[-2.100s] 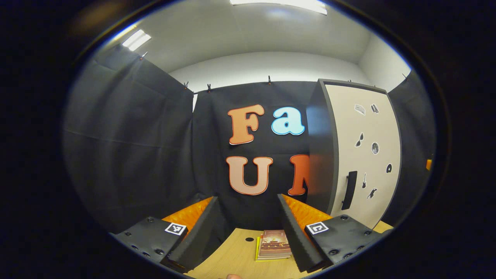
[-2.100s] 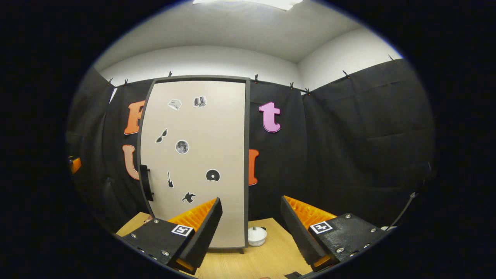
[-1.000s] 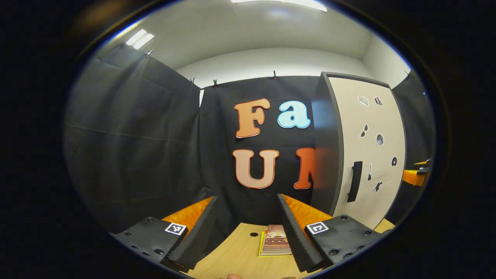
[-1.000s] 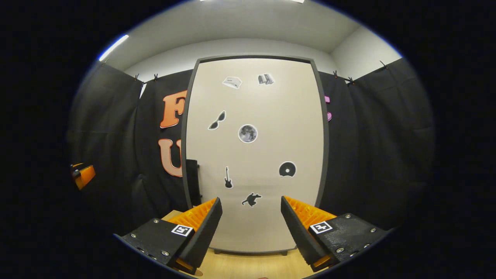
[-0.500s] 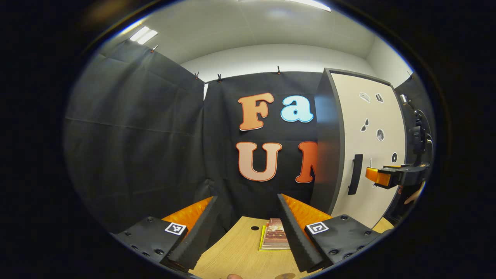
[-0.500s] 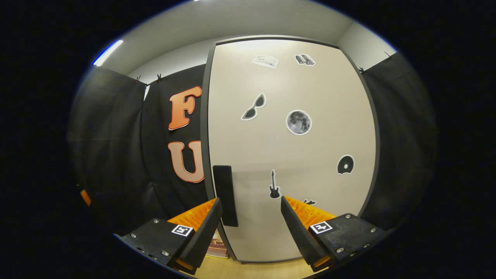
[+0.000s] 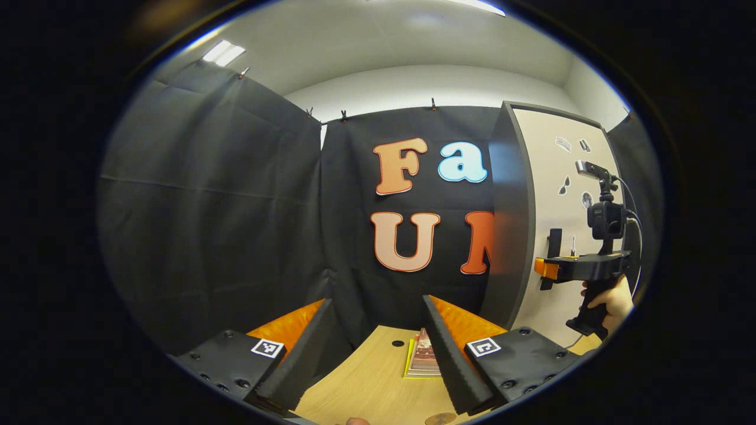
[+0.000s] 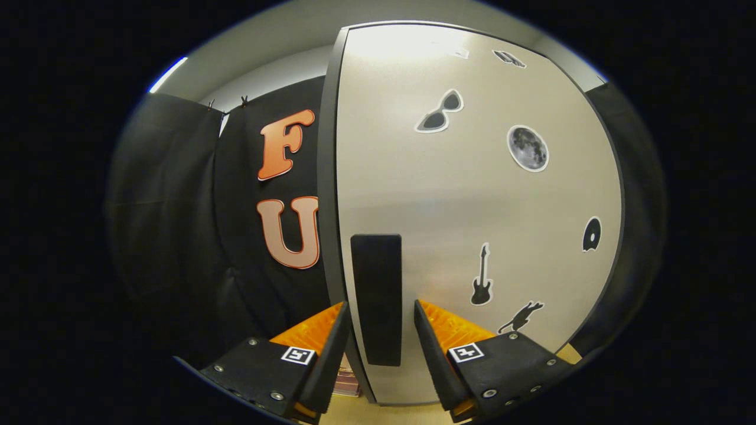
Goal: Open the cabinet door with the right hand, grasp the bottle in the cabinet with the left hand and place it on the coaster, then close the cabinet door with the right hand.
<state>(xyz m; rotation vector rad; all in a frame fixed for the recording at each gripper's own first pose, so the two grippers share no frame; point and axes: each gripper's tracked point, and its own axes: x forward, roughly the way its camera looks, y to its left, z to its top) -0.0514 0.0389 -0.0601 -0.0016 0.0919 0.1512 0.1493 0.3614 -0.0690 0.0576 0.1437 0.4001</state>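
The cabinet's pale door (image 8: 472, 195) with black stickers stands shut against its dark frame and hides the inside. Its black vertical handle (image 8: 376, 265) sits between the fingers of my right gripper (image 8: 379, 307), one finger on each side; the jaws are narrowed but still open, with a slim gap at the right. In the left gripper view, the cabinet (image 7: 514, 224) is at the right, and a hand holds the right gripper (image 7: 546, 268) at the handle (image 7: 554, 251). My left gripper (image 7: 377, 304) is open and holds nothing above the wooden table (image 7: 366, 383). A brown round coaster (image 7: 440, 419) peeks in at the bottom edge.
A small stack of books (image 7: 422, 361) lies on the table left of the cabinet, next to a round cable hole (image 7: 398, 343). Black cloth walls close the booth at the back and left.
My right gripper has moved in to the door and brought its fingers around the handle, narrowing them. The left gripper has drifted slightly; the right gripper and its hand have come into its view.
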